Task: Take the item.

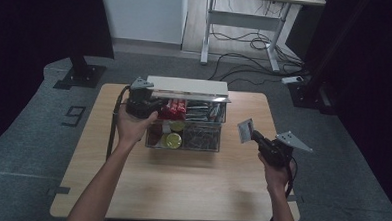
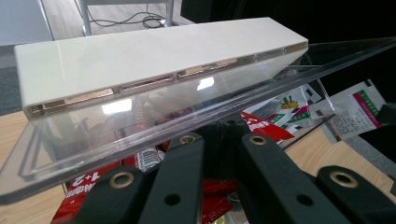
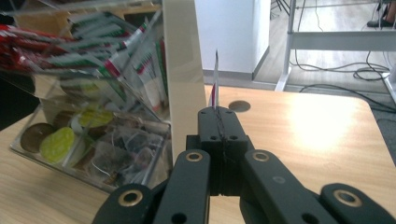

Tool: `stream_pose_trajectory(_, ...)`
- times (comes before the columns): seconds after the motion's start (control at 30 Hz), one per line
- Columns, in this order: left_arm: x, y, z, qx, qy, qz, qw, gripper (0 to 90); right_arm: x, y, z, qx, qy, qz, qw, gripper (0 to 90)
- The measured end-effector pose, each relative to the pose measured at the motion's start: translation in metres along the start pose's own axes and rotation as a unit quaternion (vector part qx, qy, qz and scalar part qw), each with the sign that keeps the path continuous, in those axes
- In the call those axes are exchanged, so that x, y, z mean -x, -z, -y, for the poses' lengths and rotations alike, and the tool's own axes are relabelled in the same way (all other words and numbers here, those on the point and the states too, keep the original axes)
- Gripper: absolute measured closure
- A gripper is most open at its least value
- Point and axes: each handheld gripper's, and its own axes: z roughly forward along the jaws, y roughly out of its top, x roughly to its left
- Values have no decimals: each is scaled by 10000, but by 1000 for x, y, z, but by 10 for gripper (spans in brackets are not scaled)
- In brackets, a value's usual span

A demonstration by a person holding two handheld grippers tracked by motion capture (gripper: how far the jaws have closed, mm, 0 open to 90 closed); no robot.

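A clear plastic organiser box [image 1: 202,141] stands on the wooden table [image 1: 180,185], filled with red packets [image 1: 176,107], sachets and round pods [image 1: 172,139]. Its clear lid [image 2: 140,121], edged with a white bar [image 1: 187,85], is raised. My left gripper [image 1: 143,104] is shut on the lid's left edge [image 2: 219,135] and holds it up. To the right of the box, above the table, my right gripper [image 1: 255,136] is shut on a thin white sachet [image 1: 245,130]. In the right gripper view that sachet [image 3: 215,84] stands edge-on between the closed jaws [image 3: 217,114], close beside the lid's white bar [image 3: 182,70].
A white-legged desk [image 1: 248,22] stands behind the table, with cables [image 1: 246,57] on the grey floor. Black stand bases [image 1: 80,75] sit at the back left and back right. Bare tabletop lies in front of the box and to its right.
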Motion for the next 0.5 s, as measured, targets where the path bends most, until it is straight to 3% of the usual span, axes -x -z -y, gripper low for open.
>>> stream_pose_trajectory(0.5,0,0,0,-5,-10,-13,10000,900,13,-8,25,-241,-140,123,9995,894)
